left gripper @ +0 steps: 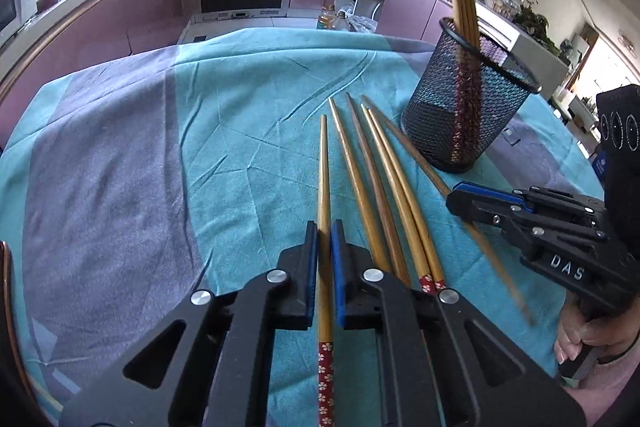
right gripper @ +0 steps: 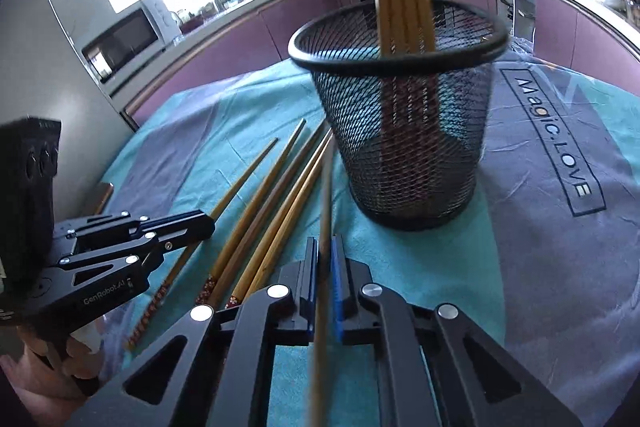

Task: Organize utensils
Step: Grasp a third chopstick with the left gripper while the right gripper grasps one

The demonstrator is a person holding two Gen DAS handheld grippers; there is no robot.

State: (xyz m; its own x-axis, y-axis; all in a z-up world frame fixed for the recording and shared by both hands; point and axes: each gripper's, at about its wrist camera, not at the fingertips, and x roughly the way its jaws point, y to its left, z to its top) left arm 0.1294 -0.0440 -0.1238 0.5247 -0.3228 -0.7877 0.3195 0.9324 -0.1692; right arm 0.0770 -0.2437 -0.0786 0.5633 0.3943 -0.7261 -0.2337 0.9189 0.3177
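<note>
Gripping slender wooden chopstick (left gripper: 324, 187), round mesh holder (left gripper: 468, 107) near.

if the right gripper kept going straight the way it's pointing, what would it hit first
Probably the black mesh holder: it stands straight ahead of the right gripper, which is shut on a chopstick aimed at the holder's lower wall. Depth is unclear; the teal cloth may come first.

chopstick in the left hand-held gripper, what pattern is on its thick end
Red with small white flowers on the chopstick, best seen in the left wrist view.
</note>
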